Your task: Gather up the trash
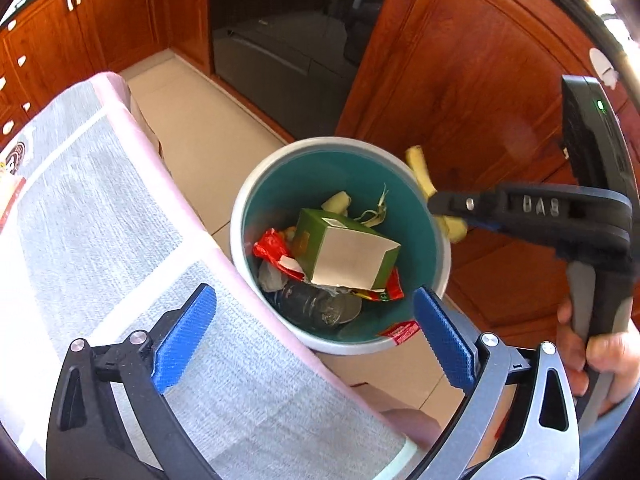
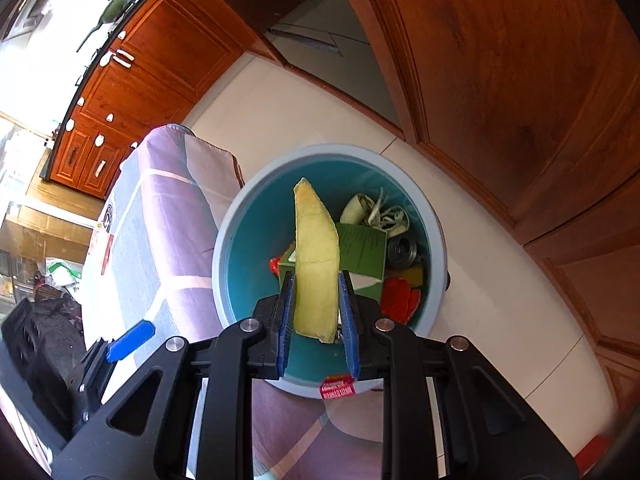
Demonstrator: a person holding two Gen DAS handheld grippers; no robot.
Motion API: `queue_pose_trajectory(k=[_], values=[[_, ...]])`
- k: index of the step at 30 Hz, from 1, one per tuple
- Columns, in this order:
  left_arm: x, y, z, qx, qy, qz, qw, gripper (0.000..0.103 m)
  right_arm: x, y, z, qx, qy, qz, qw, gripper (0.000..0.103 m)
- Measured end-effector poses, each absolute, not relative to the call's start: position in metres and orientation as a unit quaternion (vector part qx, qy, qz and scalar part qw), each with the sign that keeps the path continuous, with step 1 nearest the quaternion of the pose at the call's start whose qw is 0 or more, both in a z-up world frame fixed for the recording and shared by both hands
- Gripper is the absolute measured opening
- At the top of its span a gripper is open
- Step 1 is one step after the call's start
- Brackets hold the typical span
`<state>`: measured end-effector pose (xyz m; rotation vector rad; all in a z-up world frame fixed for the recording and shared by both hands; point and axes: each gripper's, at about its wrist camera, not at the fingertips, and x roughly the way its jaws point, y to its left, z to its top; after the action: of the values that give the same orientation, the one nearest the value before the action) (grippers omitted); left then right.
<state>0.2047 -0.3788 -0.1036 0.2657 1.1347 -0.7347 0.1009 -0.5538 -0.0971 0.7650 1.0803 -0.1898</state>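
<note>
two grippers over the bin [image 1: 240,240], which sits on the tile floor [image 1: 192,136] tight against the cloth-covered counter [image 1: 120,208] edge.

left gripper [image 1: 314,334]: fingers [image 1: 186,338] spread fully wide, nothing between them. one finger hangs over the counter cloth, the other over the bin's near rim.

right gripper [image 2: 316,316]: fingers [image 2: 287,312] clenched on a banana peel [image 2: 316,264], pads pressing both long edges. peel stands upright out of the fingers, pale inner side to the camera, tip over the middle of the bin. in the left wrist view the same gripper comes in from the far-right side of the bin, peel ends sticking out above and below the fingertips right at the rim. a hand [image 1: 600,356] grips its handle.

inside the bin: green box [image 1: 344,248] with a white face on top of the pile, red wrapper [image 1: 276,250] beside and under it, crushed can [image 1: 320,304] toward the near wall, more peel scraps [image 1: 338,202] at the far wall. small red label [image 1: 400,330] hangs on the near rim.

wooden cabinets [image 1: 460,80] behind the bin, dark oven door [image 1: 288,32] further back.
</note>
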Motion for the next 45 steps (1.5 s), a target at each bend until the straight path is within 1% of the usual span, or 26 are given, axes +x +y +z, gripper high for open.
queue_pose_trajectory(k=[1, 2, 3, 4, 5, 7, 9, 11, 12, 15, 20, 26, 29, 33, 38, 45], values=[[0.206, -0.377, -0.104, 0.123, 0.525, -0.338, 0.771, 0.099, 0.103, -0.554, -0.095, 0.357, 0.497, -0.089, 0.786, 0.025], [0.205, -0.376, -0.103, 0.123, 0.527, -0.336, 0.771, 0.099, 0.105, -0.553, -0.093, 0.357, 0.494, -0.089, 0.788, 0.032], [0.205, -0.374, -0.104, 0.122, 0.529, -0.334, 0.77, 0.099, 0.106, -0.552, -0.091, 0.358, 0.491, -0.089, 0.789, 0.047], [0.206, -0.373, -0.104, 0.12, 0.531, -0.332, 0.77, 0.099, 0.105, -0.551, -0.089, 0.358, 0.487, -0.089, 0.792, 0.052], [0.207, -0.371, -0.105, 0.116, 0.534, -0.331, 0.77, 0.099, 0.106, -0.549, -0.087, 0.356, 0.484, -0.091, 0.794, 0.056], [0.208, -0.368, -0.106, 0.108, 0.542, -0.328, 0.767, 0.099, 0.107, -0.546, -0.084, 0.353, 0.484, -0.089, 0.796, 0.058], [0.208, -0.364, -0.106, 0.101, 0.547, -0.327, 0.764, 0.099, 0.105, -0.543, -0.083, 0.353, 0.486, -0.089, 0.794, 0.069], [0.206, -0.361, -0.105, 0.101, 0.55, -0.324, 0.763, 0.099, 0.102, -0.542, -0.082, 0.351, 0.488, -0.091, 0.794, 0.071], [0.205, -0.36, -0.104, 0.101, 0.551, -0.324, 0.763, 0.099, 0.101, -0.541, -0.081, 0.352, 0.49, -0.092, 0.792, 0.075], [0.2, -0.356, -0.098, 0.103, 0.549, -0.324, 0.764, 0.099, 0.095, -0.539, -0.077, 0.354, 0.492, -0.096, 0.789, 0.076], [0.184, -0.35, -0.086, 0.121, 0.539, -0.32, 0.77, 0.099, 0.083, -0.53, -0.07, 0.353, 0.495, -0.102, 0.787, 0.085], [0.158, -0.336, -0.066, 0.132, 0.518, -0.313, 0.785, 0.099, 0.063, -0.512, -0.055, 0.338, 0.498, -0.1, 0.792, 0.086], [0.147, -0.325, -0.054, 0.129, 0.51, -0.307, 0.793, 0.099, 0.052, -0.502, -0.046, 0.326, 0.497, -0.099, 0.798, 0.089], [0.131, -0.309, -0.042, 0.124, 0.507, -0.289, 0.802, 0.099, 0.038, -0.487, -0.034, 0.314, 0.496, -0.092, 0.804, 0.096], [0.112, -0.289, -0.028, 0.118, 0.497, -0.278, 0.814, 0.099, 0.017, -0.471, -0.02, 0.296, 0.497, -0.091, 0.81, 0.096], [0.092, -0.271, -0.02, 0.12, 0.486, -0.265, 0.824, 0.099, -0.011, -0.452, -0.002, 0.235, 0.497, -0.107, 0.828, 0.096]])
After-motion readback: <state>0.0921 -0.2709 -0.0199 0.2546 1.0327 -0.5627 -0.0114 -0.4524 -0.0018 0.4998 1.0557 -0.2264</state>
